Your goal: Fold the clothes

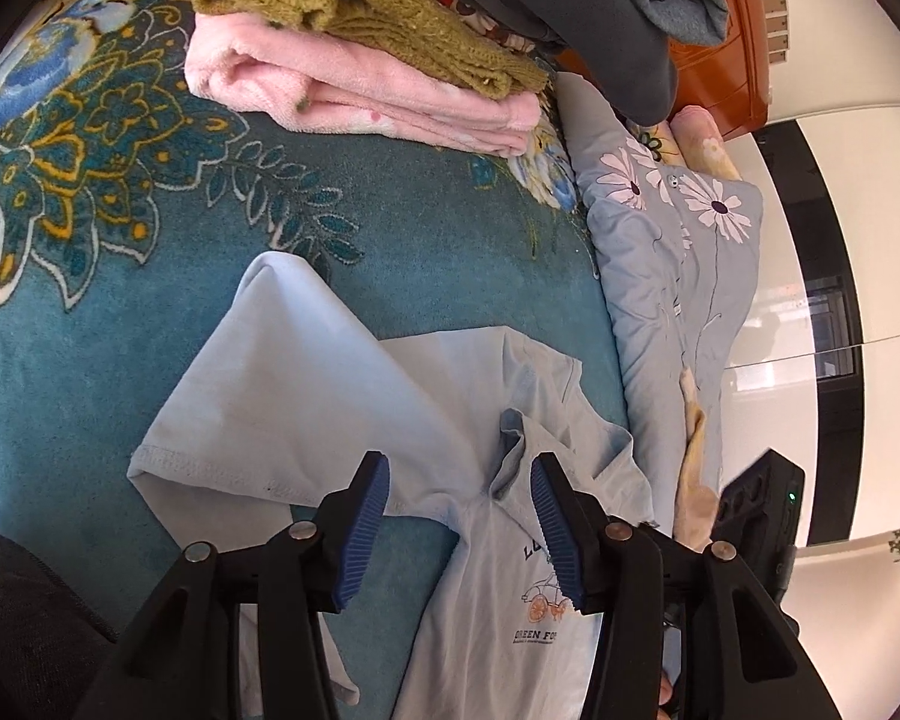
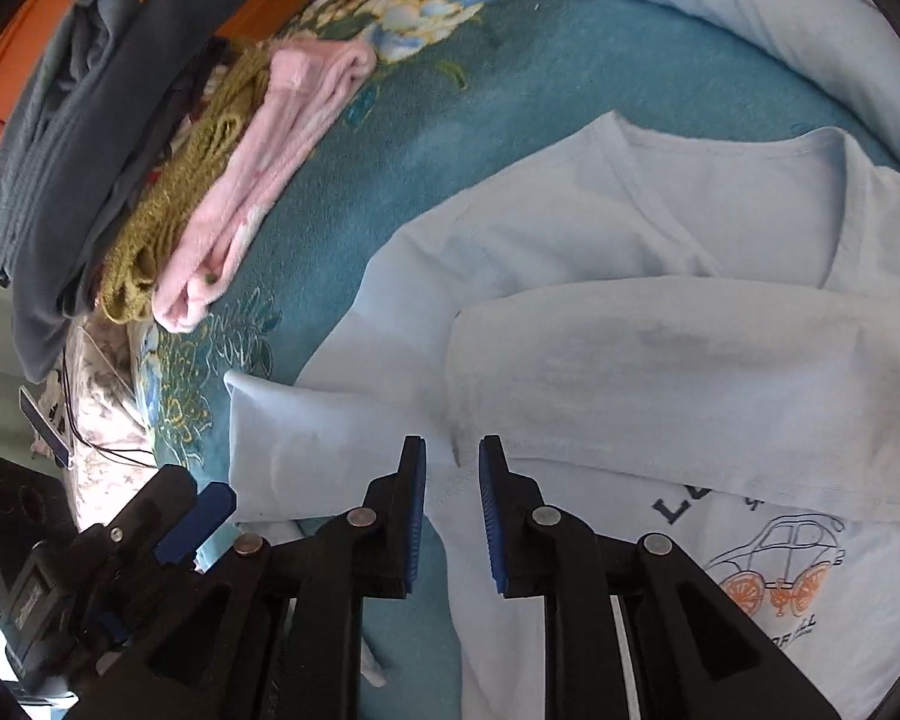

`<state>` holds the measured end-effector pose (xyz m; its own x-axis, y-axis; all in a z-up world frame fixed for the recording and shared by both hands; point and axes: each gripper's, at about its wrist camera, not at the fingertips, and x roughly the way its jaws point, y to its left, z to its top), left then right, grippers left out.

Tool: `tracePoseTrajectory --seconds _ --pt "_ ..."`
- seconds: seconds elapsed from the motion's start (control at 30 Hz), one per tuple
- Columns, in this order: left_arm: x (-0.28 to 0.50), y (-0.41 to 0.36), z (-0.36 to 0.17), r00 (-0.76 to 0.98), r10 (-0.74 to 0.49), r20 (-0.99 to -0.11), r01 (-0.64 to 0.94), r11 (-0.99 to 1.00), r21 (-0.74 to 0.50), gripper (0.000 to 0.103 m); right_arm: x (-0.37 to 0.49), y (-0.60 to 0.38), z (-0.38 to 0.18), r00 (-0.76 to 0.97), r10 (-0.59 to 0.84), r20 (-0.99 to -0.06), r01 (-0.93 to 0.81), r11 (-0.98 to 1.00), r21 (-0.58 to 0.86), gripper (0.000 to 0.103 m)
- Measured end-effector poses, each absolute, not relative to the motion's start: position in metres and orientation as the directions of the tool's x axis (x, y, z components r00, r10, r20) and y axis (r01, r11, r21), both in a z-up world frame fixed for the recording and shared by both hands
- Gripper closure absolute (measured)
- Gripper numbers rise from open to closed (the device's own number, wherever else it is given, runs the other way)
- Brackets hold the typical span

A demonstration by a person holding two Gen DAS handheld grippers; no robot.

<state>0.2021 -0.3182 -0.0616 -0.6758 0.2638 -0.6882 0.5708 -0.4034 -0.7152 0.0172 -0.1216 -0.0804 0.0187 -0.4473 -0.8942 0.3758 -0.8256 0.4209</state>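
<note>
A light blue T-shirt [image 1: 306, 372] with an orange-wheeled car print [image 2: 774, 564] lies on the teal floral blanket [image 1: 90, 300]. One part of it is folded across the chest as a pale band [image 2: 690, 360]. In the left wrist view my left gripper [image 1: 459, 468] is open just above the shirt, its blue pads on either side of a raised fold near the collar without touching it. My right gripper [image 2: 452, 447] stands narrowly open over the shirt's edge beside the folded band, with a gap between its pads. Down in the lower left corner of the right wrist view is a blue pad of the other gripper.
A stack of folded clothes sits at the far side of the bed: a pink fleece [image 1: 360, 90], an olive knit [image 1: 360, 6], dark grey garments [image 1: 570, 0]. A grey-blue daisy-print pillow [image 1: 678, 252] lies along the bed's edge by an orange wooden headboard [image 1: 714, 60].
</note>
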Motion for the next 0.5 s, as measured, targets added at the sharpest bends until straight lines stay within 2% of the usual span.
tracePoseTrajectory --seconds 0.13,0.3,0.4,0.5 --pt "0.203 -0.317 -0.059 -0.67 0.261 -0.695 0.573 -0.413 -0.708 0.048 0.0 -0.05 -0.05 -0.139 -0.473 -0.87 0.254 -0.866 0.431 0.08" --pt "0.178 -0.296 -0.049 -0.623 0.294 -0.725 0.528 -0.526 -0.667 0.047 -0.025 0.079 -0.018 -0.346 -0.327 -0.879 0.03 -0.941 0.338 0.078" --pt "0.149 -0.279 -0.045 -0.583 0.299 -0.756 0.473 -0.632 -0.615 0.047 -0.035 0.135 -0.017 -0.358 -0.252 -0.899 -0.098 -0.948 0.304 0.077" --pt "0.123 -0.273 -0.055 -0.536 0.309 -0.786 0.473 -0.661 -0.583 0.047 -0.036 0.157 -0.022 -0.343 -0.257 -0.904 -0.135 -0.938 0.318 0.077"
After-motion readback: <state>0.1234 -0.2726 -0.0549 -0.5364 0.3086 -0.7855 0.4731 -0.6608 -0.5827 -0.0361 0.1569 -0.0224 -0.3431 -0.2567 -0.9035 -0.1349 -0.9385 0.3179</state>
